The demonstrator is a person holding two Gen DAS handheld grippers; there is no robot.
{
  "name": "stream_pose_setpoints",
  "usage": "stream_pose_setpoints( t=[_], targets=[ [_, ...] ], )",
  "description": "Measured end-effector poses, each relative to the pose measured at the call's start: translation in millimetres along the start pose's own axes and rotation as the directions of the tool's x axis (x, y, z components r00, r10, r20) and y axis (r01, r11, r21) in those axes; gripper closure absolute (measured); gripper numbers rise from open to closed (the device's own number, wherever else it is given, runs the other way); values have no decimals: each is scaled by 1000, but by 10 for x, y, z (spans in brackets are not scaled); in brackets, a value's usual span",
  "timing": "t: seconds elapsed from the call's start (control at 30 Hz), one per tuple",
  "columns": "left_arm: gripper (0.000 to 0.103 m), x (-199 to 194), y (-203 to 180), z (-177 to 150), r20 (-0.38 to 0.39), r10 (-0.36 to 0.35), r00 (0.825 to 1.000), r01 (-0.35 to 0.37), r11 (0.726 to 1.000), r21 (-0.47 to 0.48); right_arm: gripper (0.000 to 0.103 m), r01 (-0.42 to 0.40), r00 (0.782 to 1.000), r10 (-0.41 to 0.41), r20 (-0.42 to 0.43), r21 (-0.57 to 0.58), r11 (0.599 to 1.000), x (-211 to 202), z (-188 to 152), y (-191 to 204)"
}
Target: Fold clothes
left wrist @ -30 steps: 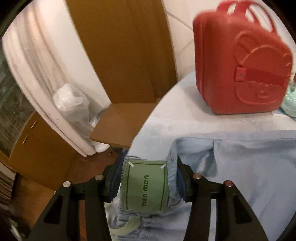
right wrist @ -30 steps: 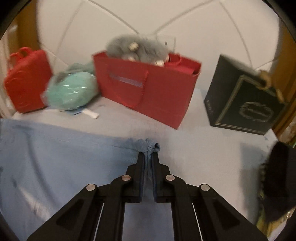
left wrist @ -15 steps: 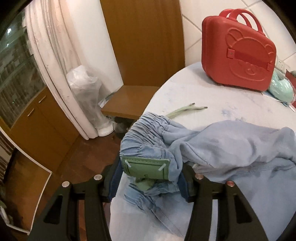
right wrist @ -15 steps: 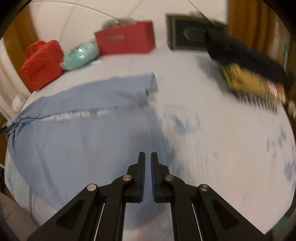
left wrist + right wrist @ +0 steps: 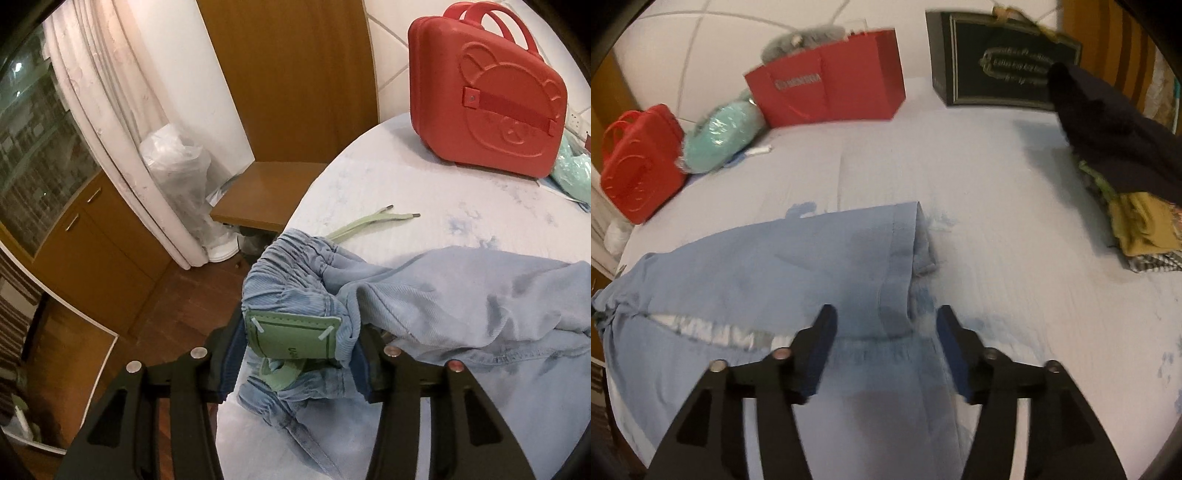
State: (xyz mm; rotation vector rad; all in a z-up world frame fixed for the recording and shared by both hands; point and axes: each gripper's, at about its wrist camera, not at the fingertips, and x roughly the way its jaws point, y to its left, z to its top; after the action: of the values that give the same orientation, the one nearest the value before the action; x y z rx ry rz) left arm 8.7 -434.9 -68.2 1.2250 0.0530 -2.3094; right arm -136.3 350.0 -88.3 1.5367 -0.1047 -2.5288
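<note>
Light blue pants (image 5: 461,291) lie across the pale table (image 5: 406,177). My left gripper (image 5: 297,354) sits at the table's near-left edge. Its jaws are closing, with the gathered waistband and its green label (image 5: 295,336) bunched between the pads. A green drawstring (image 5: 369,221) trails onto the table behind it. In the right wrist view the pants (image 5: 757,266) lie flat, with the leg hem (image 5: 905,251) just ahead of my right gripper (image 5: 884,325). Those jaws are opening above the cloth and grip nothing.
A red bear case (image 5: 487,92) stands at the far left of the table. Beside it are a teal wrapped bundle (image 5: 724,136), a red paper bag (image 5: 831,81) and a black gift bag (image 5: 990,66). A stack of clothes (image 5: 1137,229) lies at the right. A wooden chair seat (image 5: 266,195) stands by the table edge.
My right gripper let go of the leg hem, pulled back toward me and opened. The left gripper brought the waistband down to the table edge, and the pants now lie spread out.
</note>
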Motion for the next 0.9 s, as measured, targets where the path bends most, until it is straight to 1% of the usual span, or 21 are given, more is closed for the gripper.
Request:
stream_pose_setpoints(
  t=[0.07, 0.1, 0.13, 0.17, 0.27, 0.33, 0.4, 0.47, 0.5, 0.57, 0.6, 0.67, 0.73, 0.77, 0.8, 0.83, 0.9],
  targets=[
    [54, 5, 10, 2, -3, -3, 1000, 3, 1000, -2, 41, -5, 1000, 5, -30, 14, 1000, 151, 46, 17],
    [55, 0, 14, 5, -4, -2, 1000, 2, 1000, 4, 55, -2, 998, 2, -61, 1, 1000, 263, 64, 60],
    [55, -10, 16, 4, -5, -2, 1000, 2, 1000, 8, 77, 36, 994, -39, -101, -32, 999, 348, 66, 114],
    [55, -31, 22, 5, -5, -8, 1000, 8, 1000, 10, 93, 68, 989, -75, -127, -63, 996, 400, 69, 166],
    [55, -159, 93, -6, 14, -32, 999, 32, 999, 8, 94, 77, 997, -78, -5, -87, 993, 44, 98, 287],
    [55, -290, 201, -60, 41, -64, 997, 64, 998, -11, 94, 38, 996, -32, 88, -68, 997, -434, 53, 283],
    [55, -419, 322, -175, 63, -86, 994, 88, 996, -23, 94, 17, 992, -8, 124, -72, 997, -799, -98, 258],
    [55, -468, 410, -334, 59, -96, 994, 98, 995, -21, 94, 20, 991, -9, 135, -80, 997, -1117, -358, 177],
    [55, -469, 459, -443, 46, -97, 994, 98, 995, -15, 94, 23, 992, -14, 125, -73, 997, -1236, -555, 95],
    [55, -435, 518, -617, 13, -106, 994, 106, 994, -14, 94, 5, 999, -3, 52, -27, 1000, -1293, -969, -89],
    [55, -397, 527, -706, -16, -106, 994, 105, 994, -9, 94, -2, 1000, 2, 14, -4, 1000, -1309, -1168, -176],
    [55, -326, 507, -859, -69, -91, 993, 92, 996, 20, 94, -2, 997, 5, -74, 31, 1000, -1186, -1481, -291],
    [54, -274, 471, -952, -107, -70, 992, 75, 996, 50, 93, -8, 984, 19, -176, 65, 998, -1002, -1796, -373],
    [53, -255, 463, -978, -123, -60, 991, 67, 996, 56, 90, -3, 976, 19, -215, 75, 997, -921, -1902, -398],
    [53, -251, 465, -997, -137, -59, 989, 67, 996, 57, 81, 6, 968, 15, -250, 84, 996, -850, -1996, -421],
    [52, -260, 468, -1001, -143, -60, 988, 68, 996, 57, 78, 25, 967, -3, -256, 84, 996, -836, -2027, -439],
    [49, -305, 484, -1004, -146, -43, 988, 53, 996, 70, 78, 45, 970, -23, -243, 85, 995, -863, -2004, -482]
  ],
)
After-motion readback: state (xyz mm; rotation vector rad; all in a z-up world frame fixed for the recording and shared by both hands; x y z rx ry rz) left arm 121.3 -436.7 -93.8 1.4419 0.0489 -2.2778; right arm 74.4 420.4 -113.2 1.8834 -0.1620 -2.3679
